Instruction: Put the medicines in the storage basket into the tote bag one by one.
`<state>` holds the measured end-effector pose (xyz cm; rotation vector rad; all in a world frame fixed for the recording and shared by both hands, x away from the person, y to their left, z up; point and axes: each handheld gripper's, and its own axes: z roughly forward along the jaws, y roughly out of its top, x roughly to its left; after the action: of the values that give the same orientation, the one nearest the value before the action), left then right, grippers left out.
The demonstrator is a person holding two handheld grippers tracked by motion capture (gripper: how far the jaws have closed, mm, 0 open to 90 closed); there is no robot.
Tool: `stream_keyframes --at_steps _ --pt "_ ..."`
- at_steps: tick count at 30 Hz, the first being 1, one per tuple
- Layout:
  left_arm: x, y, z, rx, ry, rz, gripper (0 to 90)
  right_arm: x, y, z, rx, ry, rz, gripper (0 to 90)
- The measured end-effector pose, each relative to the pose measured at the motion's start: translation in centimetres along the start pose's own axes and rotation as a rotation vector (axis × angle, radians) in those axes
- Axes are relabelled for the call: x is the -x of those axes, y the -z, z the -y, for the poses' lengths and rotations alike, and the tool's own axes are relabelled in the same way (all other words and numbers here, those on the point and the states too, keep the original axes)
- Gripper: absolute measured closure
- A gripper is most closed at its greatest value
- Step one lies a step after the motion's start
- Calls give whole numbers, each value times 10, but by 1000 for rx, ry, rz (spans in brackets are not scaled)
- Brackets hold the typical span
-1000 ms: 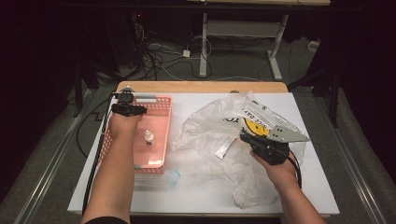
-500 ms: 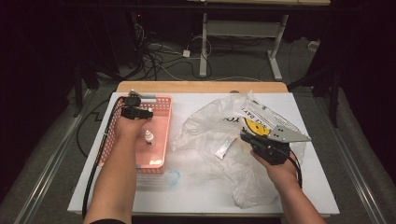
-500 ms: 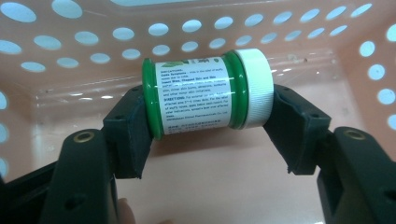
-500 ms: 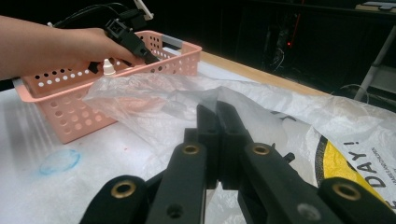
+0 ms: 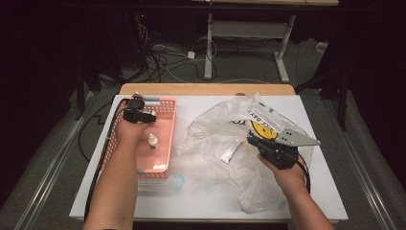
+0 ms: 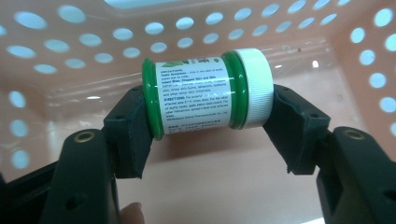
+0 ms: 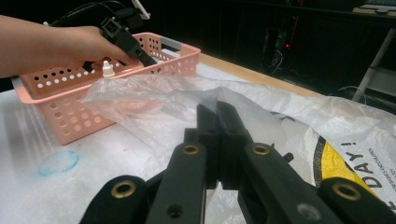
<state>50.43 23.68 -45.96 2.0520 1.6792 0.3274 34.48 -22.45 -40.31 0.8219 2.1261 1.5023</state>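
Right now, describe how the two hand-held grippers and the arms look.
Both are black, with two thick angular jaws on arms with brass-ringed holes. The left hand-held gripper trails a black cable along a bare forearm. The right hand-held gripper carries a grey three-cornered plate on top. No sleeves show.

My left gripper [image 5: 143,116] sits low inside the pink basket [image 5: 167,139], so the perforated walls box it in at nine, twelve and three o'clock; the way out is straight up. Its jaws have just been closing and are taken up by a green jar [image 6: 205,93]. A small white dropper bottle [image 5: 152,142] stands on the basket floor at six o'clock from it, near my wrist. Between basket and right gripper [image 5: 253,141], crumpled clear plastic bag [image 5: 215,129] covers the table [image 5: 201,201]. Bare table lies at six o'clock of the basket, along the near edge.
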Motion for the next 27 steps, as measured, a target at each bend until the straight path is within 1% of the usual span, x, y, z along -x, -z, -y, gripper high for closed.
stream_keyframes --at_steps 3,5,9,10,11,14,15,17,19,20,23,24,25,27 --pt "1 8 1 12 1 4 352 0 0 0 0 -1 -3 900" --pt "2 14 3 32 10 19 352 0 -1 0 2 -1 -5 900" --pt "5 26 9 61 -1 15 352 0 0 -1 4 1 -3 900" --pt "4 29 10 72 7 21 352 -1 0 -1 5 0 -3 900" --pt "4 32 11 71 10 25 352 0 1 -1 6 -1 -3 900" --pt "5 41 14 92 11 36 352 -1 1 -1 8 -1 -2 900" --pt "5 44 15 101 10 42 352 0 2 -1 10 1 -3 900" --pt "7 51 17 119 8 42 352 0 2 -2 11 -2 -1 900" --pt "7 55 19 139 11 55 352 0 2 -2 12 -1 -2 900" --pt "8 57 21 146 4 57 352 0 2 -1 12 -2 -2 900" --pt "10 61 25 150 -13 54 352 0 2 -1 10 2 -1 900" --pt "12 63 27 147 -29 41 352 0 2 -1 10 1 -2 900" --pt "13 64 28 146 -34 38 352 0 2 -1 9 3 -4 900" --pt "14 65 33 145 -28 57 352 -1 2 -1 7 0 -4 900"
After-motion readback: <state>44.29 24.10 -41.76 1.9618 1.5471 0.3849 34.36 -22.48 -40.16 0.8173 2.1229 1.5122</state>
